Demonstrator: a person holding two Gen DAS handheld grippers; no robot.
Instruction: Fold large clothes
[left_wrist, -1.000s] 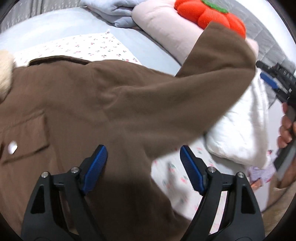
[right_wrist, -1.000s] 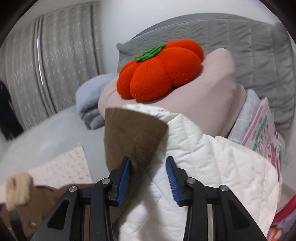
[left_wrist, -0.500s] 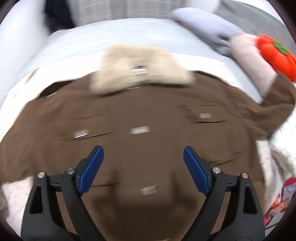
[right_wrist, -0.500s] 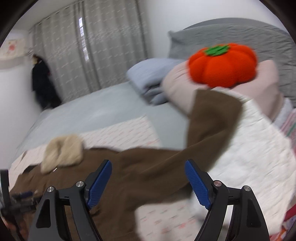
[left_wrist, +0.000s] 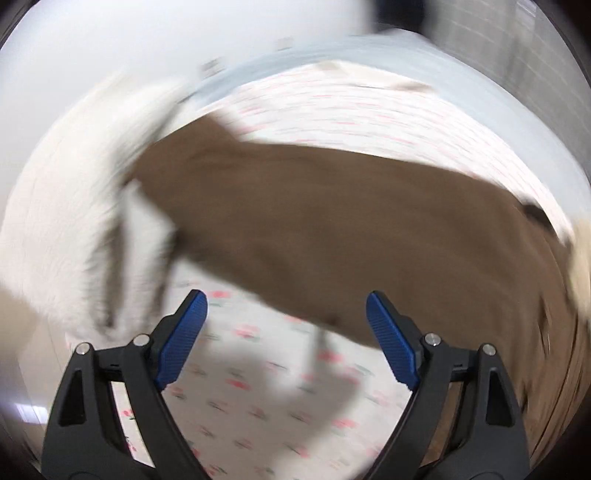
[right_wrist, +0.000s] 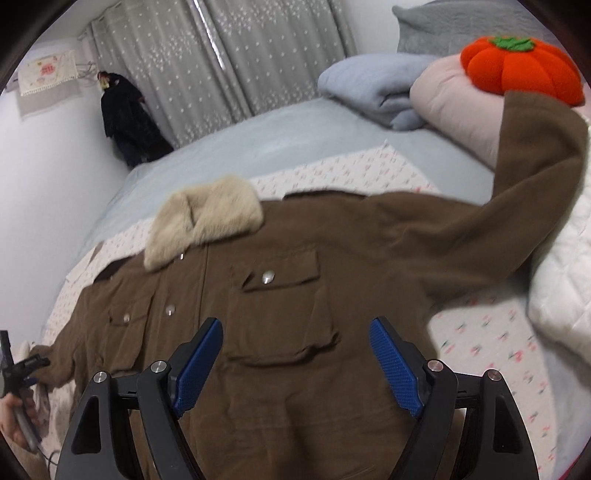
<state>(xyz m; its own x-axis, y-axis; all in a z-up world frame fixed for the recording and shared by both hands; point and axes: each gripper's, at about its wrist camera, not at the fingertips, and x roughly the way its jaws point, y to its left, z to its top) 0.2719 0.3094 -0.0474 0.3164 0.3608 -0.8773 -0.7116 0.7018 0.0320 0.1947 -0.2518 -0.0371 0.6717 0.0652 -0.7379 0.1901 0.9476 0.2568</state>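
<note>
Brown jacket (right_wrist: 295, 266): matt woven cloth, slightly napped; shiny metal snap buttons (right_wrist: 267, 277). Collar (right_wrist: 207, 221): cream fleece, shaggy. Floral sheet (right_wrist: 491, 354): thin printed cotton (matt). White quilt (right_wrist: 561, 280): stitched padded fabric, faint sheen. Pumpkin cushion (right_wrist: 521, 70): orange plush knit. Right gripper (right_wrist: 295, 362): matt black plastic, blue ribbed rubbery pads, metal rivets. Left gripper (left_wrist: 286, 339): same finish.

We see open floral sheet (right_wrist: 491, 354) between the brown jacket (right_wrist: 280, 306) and white quilt (right_wrist: 565, 288); pillows (right_wrist: 454, 99) and pumpkin cushion (right_wrist: 517, 66) crowd its far sleeve end.
</note>
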